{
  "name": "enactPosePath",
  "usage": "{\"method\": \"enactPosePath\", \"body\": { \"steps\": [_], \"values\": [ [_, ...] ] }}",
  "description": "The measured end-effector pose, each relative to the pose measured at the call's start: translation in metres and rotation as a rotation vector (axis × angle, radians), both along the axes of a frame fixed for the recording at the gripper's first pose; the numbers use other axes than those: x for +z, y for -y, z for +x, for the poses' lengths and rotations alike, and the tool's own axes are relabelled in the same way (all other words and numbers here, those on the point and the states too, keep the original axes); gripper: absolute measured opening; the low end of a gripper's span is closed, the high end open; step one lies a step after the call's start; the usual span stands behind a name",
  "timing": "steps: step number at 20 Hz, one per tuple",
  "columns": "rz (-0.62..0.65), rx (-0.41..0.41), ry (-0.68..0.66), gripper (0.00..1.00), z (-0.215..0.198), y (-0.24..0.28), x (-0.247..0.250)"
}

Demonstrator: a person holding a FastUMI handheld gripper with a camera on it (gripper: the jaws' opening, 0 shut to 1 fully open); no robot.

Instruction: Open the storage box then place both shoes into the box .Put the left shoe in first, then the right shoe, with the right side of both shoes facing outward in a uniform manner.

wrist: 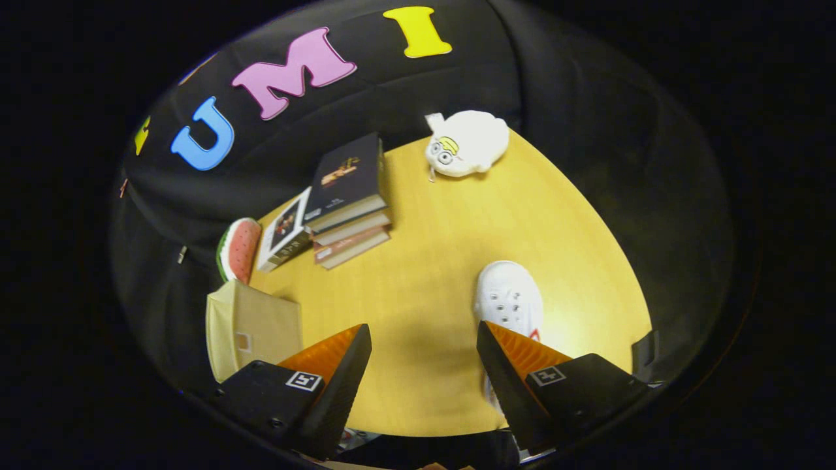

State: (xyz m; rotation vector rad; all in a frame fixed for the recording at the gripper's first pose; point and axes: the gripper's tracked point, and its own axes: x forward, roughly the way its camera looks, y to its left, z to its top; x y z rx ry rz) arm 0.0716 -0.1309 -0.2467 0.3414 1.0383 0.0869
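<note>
- Gripper view: beige storage box (251,329) stands at the table's left edge, beside the left finger, apparently not yet opened.
- Hand-held gripper (423,349) hovers spread, pinching nothing, over bare yellow table (431,274).
- White shoe (508,301) lies just behind the right finger.
- Likely step: opening the box, so swing left.
- Beyond: watermelon toy (236,248), stacked books (346,202), white plush (467,143).

I see black cloth wall (588,117) closing the booth far, left and right | yellow wood-grain desk (444,261) across the middle | bright glare on desk's near right | soft shadow on its near centre
</note>
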Motion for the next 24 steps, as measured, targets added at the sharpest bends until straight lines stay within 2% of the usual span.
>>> {"method": "enactPosePath", "body": {
  "steps": [5, 9, 15, 16, 17, 18, 19, 22, 24],
  "values": [
    [-0.035, -0.018, -0.114, 0.99, -0.018, 0.053, -0.065],
    [0.001, -0.072, -0.164, 0.99, -0.027, 0.073, -0.092],
    [0.204, -0.140, -0.248, 0.98, -0.029, 0.059, -0.113],
    [0.254, -0.152, -0.263, 0.96, -0.029, 0.053, -0.113],
    [0.288, -0.169, -0.281, 0.83, -0.028, 0.048, -0.116],
    [0.292, -0.175, -0.274, 0.74, -0.026, 0.052, -0.108],
    [0.301, -0.151, -0.273, 0.63, -0.028, 0.046, -0.115],
    [0.317, -0.162, -0.282, 0.57, -0.027, 0.050, -0.114],
    [0.326, -0.179, -0.282, 0.42, -0.027, 0.052, -0.114]
  ]
}}
